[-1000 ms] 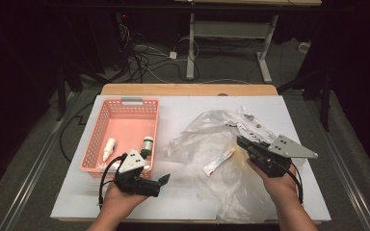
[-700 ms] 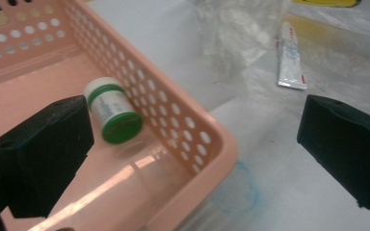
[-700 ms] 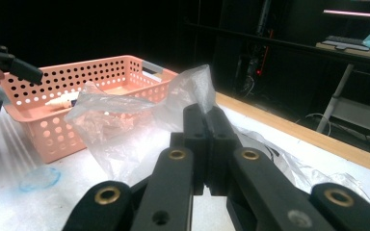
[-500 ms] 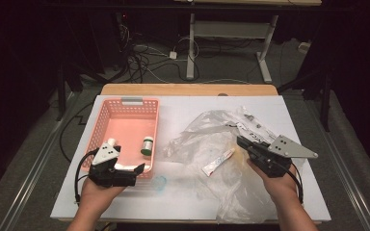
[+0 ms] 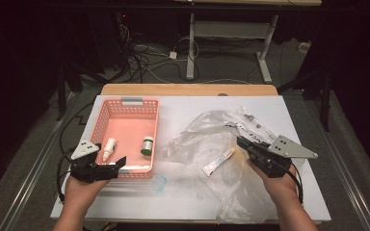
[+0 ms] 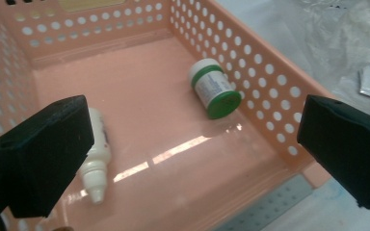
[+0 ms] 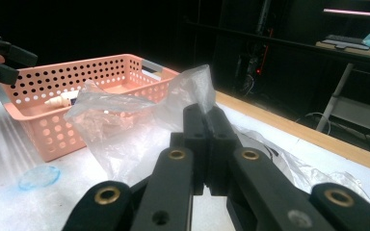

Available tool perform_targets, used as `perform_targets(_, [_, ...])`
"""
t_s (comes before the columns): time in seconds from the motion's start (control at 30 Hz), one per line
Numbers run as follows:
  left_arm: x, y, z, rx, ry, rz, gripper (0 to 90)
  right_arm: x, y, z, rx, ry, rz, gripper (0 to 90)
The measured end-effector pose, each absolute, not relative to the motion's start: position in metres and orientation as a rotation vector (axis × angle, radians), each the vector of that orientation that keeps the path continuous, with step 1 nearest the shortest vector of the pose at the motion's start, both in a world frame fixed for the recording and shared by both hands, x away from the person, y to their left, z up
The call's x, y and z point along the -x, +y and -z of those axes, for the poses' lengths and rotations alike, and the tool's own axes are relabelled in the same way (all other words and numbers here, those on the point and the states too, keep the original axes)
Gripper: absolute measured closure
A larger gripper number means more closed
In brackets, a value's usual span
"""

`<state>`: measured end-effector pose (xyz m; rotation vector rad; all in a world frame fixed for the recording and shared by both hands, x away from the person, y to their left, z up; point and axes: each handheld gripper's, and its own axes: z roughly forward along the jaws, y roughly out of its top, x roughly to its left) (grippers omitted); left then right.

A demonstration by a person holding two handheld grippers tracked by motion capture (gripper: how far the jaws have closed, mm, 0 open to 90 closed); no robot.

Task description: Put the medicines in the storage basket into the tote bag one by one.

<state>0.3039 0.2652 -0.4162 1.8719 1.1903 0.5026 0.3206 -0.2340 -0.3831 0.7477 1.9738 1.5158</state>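
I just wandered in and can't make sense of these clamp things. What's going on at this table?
A person is moving small items out of a clear plastic bag into a pink basket. The right gripper is shut on the bag's edge. The left gripper hovers open and empty at the basket's near end. A green-capped jar and a white dropper bottle lie in the basket; a small tube lies in the bag.

The left hand-held gripper (image 5: 120, 162) now sits at the near left corner of the pink perforated plastic basket (image 5: 107, 114), its open jaws over the near rim; a second ago it lay further right, on the white surface (image 5: 183, 202) before the basket.
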Motion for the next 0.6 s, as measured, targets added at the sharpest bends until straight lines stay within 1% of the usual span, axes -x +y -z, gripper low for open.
perform_targets(0.3, [-0.306,0.289,0.42,-1.829,1.253,-0.502,0.1,-0.32,-0.234,0.383,-0.748,1.976,-1.513,89.9])
perform_targets(0.6, [-0.314,0.292,0.416,-1.819,1.252,-0.478,2.0,-0.32,-0.234,0.383,-0.75,1.977,-1.517,89.9])
